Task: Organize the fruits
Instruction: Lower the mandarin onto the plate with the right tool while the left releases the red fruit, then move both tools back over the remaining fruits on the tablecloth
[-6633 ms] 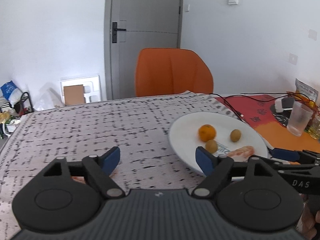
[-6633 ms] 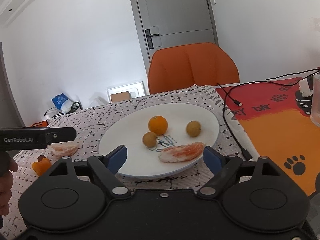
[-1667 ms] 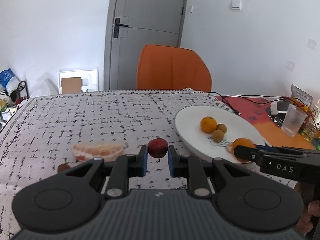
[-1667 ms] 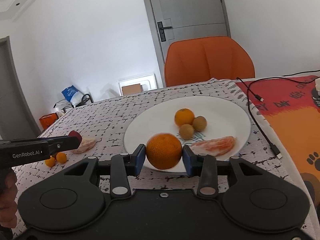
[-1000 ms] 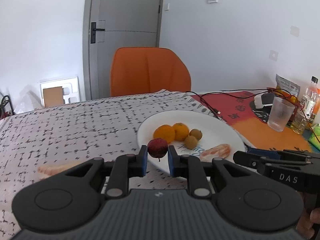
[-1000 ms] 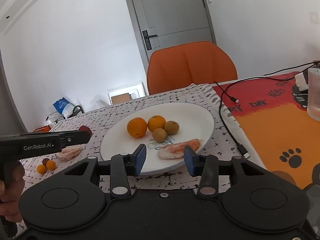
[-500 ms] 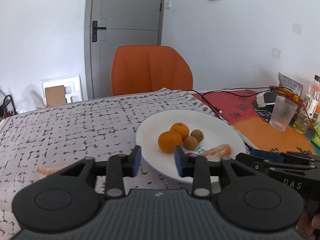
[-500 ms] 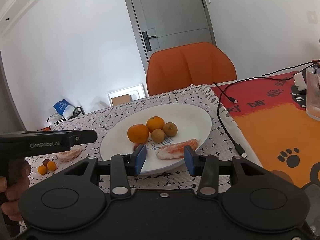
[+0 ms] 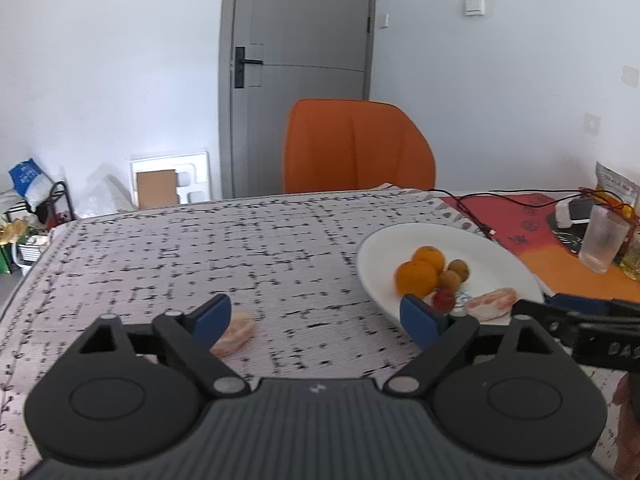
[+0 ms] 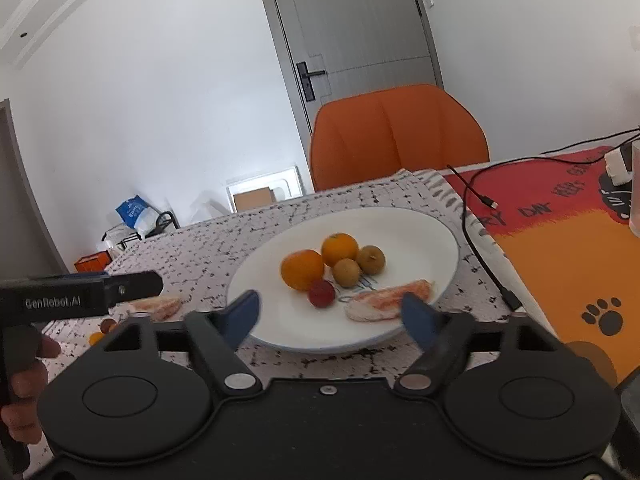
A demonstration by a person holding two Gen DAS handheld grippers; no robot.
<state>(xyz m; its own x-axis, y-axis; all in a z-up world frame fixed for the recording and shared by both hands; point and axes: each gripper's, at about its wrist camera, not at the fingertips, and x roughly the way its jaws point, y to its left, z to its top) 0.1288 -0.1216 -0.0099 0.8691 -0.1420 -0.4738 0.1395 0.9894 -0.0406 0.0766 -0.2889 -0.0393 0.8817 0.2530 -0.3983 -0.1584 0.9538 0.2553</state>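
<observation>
Here the table is covered by a pale cloth (image 9: 240,248) printed with broken black lines, and at the right of the frame it gives way to a red and orange mat (image 10: 560,248) with paw prints. A white plate (image 10: 420,240) sits on the cloth in the middle of the right wrist view. On it lie two oranges (image 10: 302,269), two small brown fruits (image 10: 346,272), a small red fruit (image 10: 321,293) and a peeled citrus segment (image 10: 390,298).

The left gripper (image 9: 316,316) has its jaws opening, already wide, with only cloth between them. Another peeled segment (image 9: 236,330) lies on the cloth just beside its left finger. The right gripper (image 10: 332,312) is opening as well, jaws wide and holding no fruit, the near rim of the plate showing between them.

Behind the table, in the upper middle of both frames, stand an orange chair (image 9: 356,144) and a grey door (image 9: 296,76) in a white wall. A black cable (image 10: 472,216) runs over the mat, and a clear cup (image 9: 602,242) stands at the right edge of the left wrist view.
</observation>
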